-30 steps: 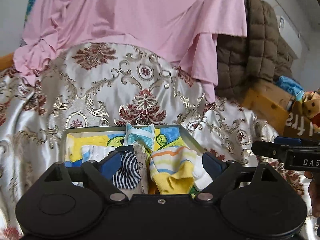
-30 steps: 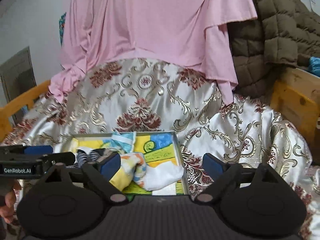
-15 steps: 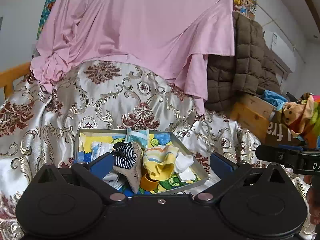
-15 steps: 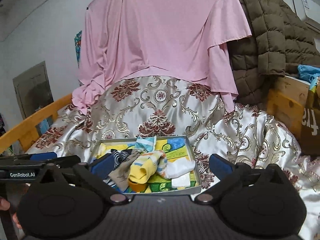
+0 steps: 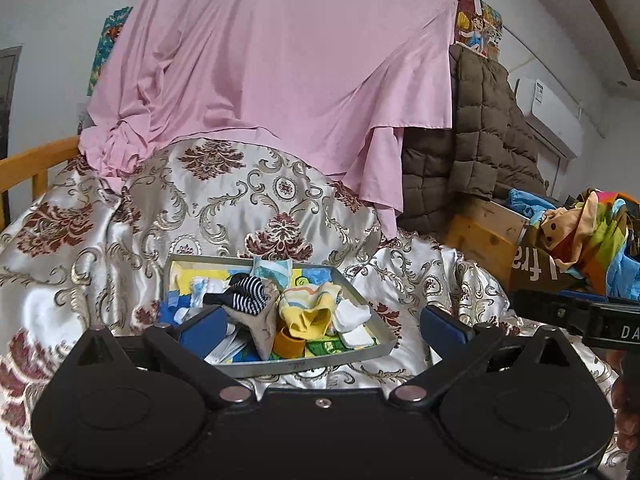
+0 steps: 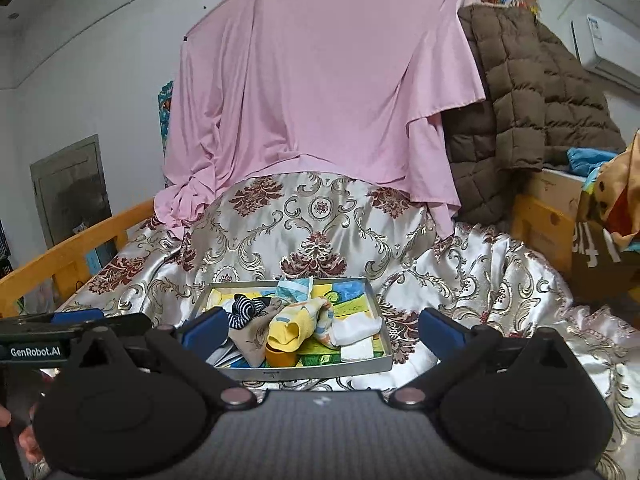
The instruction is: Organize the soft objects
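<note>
Socks (image 5: 276, 312), soft and crumpled, striped, yellow and white, lie heaped in a shallow metal tray (image 5: 344, 356) on a glossy brocade bedspread (image 5: 224, 208). Both tongs have drawn back since a second ago, so the tray looks smaller. Left gripper (image 5: 320, 326) and right gripper (image 6: 320, 326) stand wide and empty, short of the tray's near edge.

The left gripper (image 5: 322, 326) stood with its jaws spread wide and nothing between its blue pads (image 5: 202, 325), pointing forward and slightly downward. The right gripper (image 6: 322, 326) matched it, jaws equally wide and empty, tilted the same way. Each gripper showed at the edge of the other's view, side by side. A hand (image 6: 22, 438) gripped the left gripper's handle; fingers (image 5: 624, 408) held the right one's.
</note>
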